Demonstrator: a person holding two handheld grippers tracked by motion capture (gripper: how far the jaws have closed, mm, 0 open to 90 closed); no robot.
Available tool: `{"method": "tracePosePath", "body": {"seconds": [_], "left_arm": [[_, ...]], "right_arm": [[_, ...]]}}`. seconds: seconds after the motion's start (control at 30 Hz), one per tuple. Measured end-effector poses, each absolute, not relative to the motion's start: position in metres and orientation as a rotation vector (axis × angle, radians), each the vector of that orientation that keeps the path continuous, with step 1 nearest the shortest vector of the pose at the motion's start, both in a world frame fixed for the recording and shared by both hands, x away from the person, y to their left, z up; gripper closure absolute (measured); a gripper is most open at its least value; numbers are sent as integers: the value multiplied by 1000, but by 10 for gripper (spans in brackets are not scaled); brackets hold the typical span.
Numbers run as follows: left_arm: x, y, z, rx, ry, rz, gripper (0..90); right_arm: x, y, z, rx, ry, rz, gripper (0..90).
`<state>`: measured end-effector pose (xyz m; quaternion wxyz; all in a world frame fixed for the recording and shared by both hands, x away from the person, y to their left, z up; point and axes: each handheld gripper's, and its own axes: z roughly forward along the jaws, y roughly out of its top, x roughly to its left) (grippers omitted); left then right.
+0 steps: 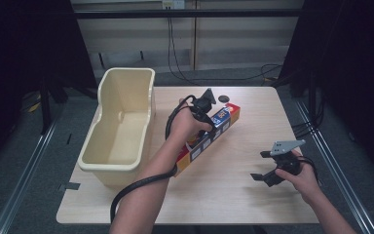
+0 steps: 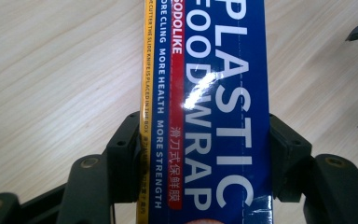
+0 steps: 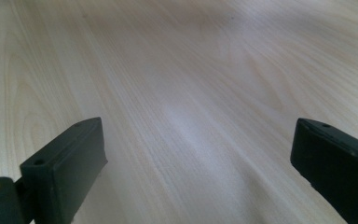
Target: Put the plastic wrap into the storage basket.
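Near the front edge of the wooden surface (image 1: 224, 195), on the right side, the right tongs (image 1: 263, 168) are in the person's right hand, low over the bare wood, and their two black jaws stand wide apart with nothing between them; the right gripper view shows plain wood grain in the gap. A little farther in, close to the middle of the surface, the left tongs (image 1: 213, 117) are clamped on a long blue box of plastic wrap (image 1: 209, 139), one jaw pressed on each long side. In the left gripper view the box (image 2: 209, 93) runs straight away from the camera, with white letters and a yellow strip along one edge. In the high view the box lies slanted, its near end toward the person and its far end toward the back. Just beside it on the left stands a cream plastic tub (image 1: 121, 122), which is open on top. Behind the box, a small dark round thing (image 1: 223, 99) rests on the wood.
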<state>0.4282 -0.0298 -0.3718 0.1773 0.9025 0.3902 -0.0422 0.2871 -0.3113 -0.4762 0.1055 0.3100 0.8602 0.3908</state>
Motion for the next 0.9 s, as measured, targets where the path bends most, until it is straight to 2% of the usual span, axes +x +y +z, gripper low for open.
{"method": "tracePosePath", "body": {"seconds": [0.9], "left_arm": [[425,18,-298,2485,1289,-116,405]], "right_arm": [[287,-309,-475,909,2549,1155,30]]}}
